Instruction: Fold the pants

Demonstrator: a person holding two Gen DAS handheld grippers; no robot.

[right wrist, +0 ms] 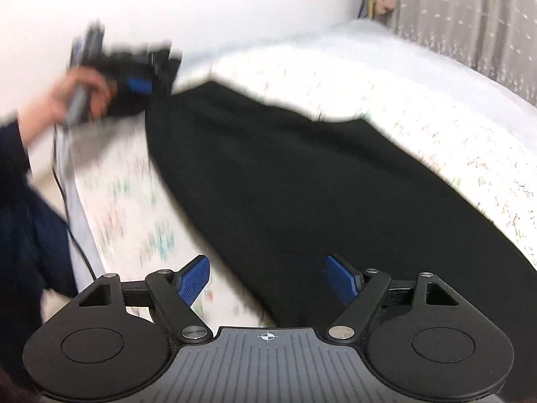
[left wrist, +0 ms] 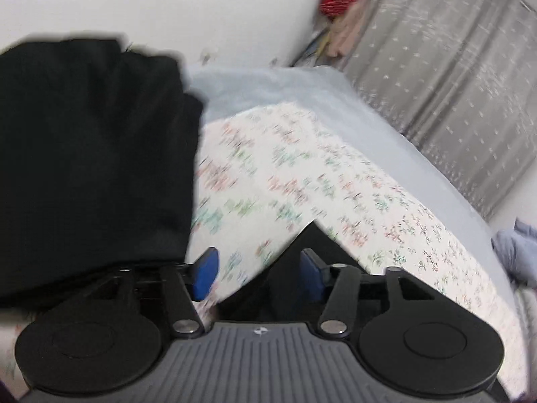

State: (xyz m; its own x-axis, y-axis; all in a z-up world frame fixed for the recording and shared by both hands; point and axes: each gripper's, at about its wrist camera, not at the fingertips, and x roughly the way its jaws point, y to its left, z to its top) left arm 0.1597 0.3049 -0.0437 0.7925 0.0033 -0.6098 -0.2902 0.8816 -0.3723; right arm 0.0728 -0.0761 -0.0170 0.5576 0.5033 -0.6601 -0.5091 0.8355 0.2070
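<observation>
Right now you are working between folds, by my reading: the pants (right wrist: 302, 181) are lying flat on the bed (right wrist: 436, 107), and both views are blurring with motion. Your right tool (right wrist: 268, 280) is hovering over the near end of the cloth with its blue pads spread wide apart and gripping nothing. Your left tool (left wrist: 256, 275) is likewise standing open and empty in its own view, with the pants (left wrist: 94, 154) just to its left; from the right view it is sitting at the far corner of the cloth, though the blur is hiding whether it is touching. The pants are running lengthwise from that far-left corner toward the near right. Next you are probably needing to pinch an end with each tool and carry it along that axis onto the other end.
</observation>
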